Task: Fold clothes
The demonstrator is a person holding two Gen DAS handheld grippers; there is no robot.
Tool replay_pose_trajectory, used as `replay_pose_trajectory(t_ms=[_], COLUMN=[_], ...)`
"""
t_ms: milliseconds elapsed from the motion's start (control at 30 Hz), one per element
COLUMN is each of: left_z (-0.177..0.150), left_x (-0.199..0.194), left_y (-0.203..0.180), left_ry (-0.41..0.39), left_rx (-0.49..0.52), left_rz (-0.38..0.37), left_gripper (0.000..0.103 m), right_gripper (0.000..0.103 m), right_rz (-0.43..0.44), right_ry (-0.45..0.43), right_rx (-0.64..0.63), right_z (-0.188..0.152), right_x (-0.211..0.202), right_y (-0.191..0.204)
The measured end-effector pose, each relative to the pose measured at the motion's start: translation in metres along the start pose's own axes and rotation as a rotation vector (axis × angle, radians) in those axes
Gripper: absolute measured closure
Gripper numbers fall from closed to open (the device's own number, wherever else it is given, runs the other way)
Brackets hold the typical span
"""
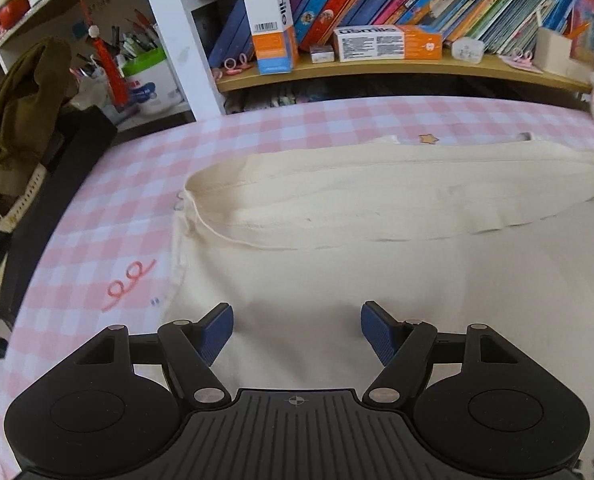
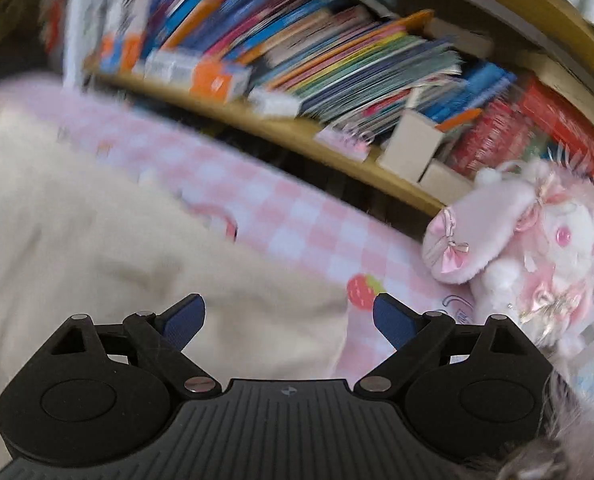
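Observation:
A cream garment (image 1: 377, 240) lies spread on the pink checked cloth (image 1: 109, 224), with a band of it folded over along its far edge (image 1: 337, 200). My left gripper (image 1: 297, 328) is open and empty, just above the near part of the garment. In the right wrist view, which is motion-blurred, the same cream garment (image 2: 97, 248) fills the left side. My right gripper (image 2: 289, 320) is open and empty over the garment's right edge, where it meets the checked cloth (image 2: 305, 224).
A shelf of books and boxes (image 1: 377, 20) runs along the back. A pink plush toy (image 2: 517, 232) sits at the right of the cloth. An olive garment (image 1: 21, 108) hangs over a dark chair (image 1: 57, 184) at the left edge.

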State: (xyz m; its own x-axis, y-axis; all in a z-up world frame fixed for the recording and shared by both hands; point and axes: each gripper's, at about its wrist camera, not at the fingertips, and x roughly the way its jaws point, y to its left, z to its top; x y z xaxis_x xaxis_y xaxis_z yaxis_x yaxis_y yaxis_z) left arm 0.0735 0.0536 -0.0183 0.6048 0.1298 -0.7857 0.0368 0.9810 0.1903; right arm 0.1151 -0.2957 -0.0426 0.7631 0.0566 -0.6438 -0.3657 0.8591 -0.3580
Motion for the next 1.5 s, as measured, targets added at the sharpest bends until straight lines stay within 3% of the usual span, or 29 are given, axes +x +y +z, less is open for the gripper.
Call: replay_pose_trajectory(t_ms=[133,200,333,400,500,567,633,733,900,1000,1233,1300,1500], left_z=[0.006,0.006,0.002,0.001,-0.001,-0.002,-0.005,0.000,0.005,0.002,-0.003,-0.002,0.015], left_x=[-0.002,-0.004,-0.006,-0.004,0.000,0.004,0.012,0.020,0.022,0.019,0.011,0.013,0.028], left_y=[-0.009,-0.018,-0.043,-0.054,-0.070,-0.080,-0.087,-0.091,-0.094,-0.095,-0.105,-0.106,-0.110], left_ry=[-0.037,-0.071,-0.143,-0.167,-0.210,-0.244,-0.276,-0.318,-0.336,-0.343,-0.376,-0.380,-0.395], left_rx=[0.070,0.148,0.348,0.429,0.545,0.628,0.699,0.759,0.810,0.818,0.842,0.832,0.829], left_rz=[0.006,-0.004,-0.012,-0.004,0.004,0.012,0.030,0.035,0.017,0.012,-0.039,-0.043,-0.024], left_gripper=[0.030,0.030,0.030,0.030,0.030,0.029,0.029,0.028,0.027,0.027,0.027,0.027,0.022], right_gripper=[0.011,0.011,0.022,0.022,0.029,0.030,0.029,0.027,0.026,0.027,0.028,0.028,0.027], right_rz=[-0.063,-0.089,-0.111,-0.156,-0.279,-0.278,-0.246,-0.178,-0.021,-0.031,-0.066,-0.086,-0.144], right_ry=[-0.005,-0.030,-0.063,-0.051,0.026,0.024,-0.014,-0.078,-0.121,-0.132,-0.208,-0.232,-0.194], right_rx=[-0.256,-0.379,-0.574,-0.541,-0.243,-0.133,-0.151,-0.292,-0.530,-0.688,-0.878,-0.876,-0.646], right_z=[-0.001,0.002,0.014,0.028,0.059,0.067,0.065,0.051,0.038,0.031,0.048,0.057,0.098], right_x=[0.003,0.007,0.021,0.034,0.053,0.047,0.032,0.006,-0.016,-0.014,0.007,0.015,0.038], right_y=[0.029,0.043,0.065,0.057,0.015,0.000,0.003,0.033,0.096,0.129,0.167,0.169,0.145])
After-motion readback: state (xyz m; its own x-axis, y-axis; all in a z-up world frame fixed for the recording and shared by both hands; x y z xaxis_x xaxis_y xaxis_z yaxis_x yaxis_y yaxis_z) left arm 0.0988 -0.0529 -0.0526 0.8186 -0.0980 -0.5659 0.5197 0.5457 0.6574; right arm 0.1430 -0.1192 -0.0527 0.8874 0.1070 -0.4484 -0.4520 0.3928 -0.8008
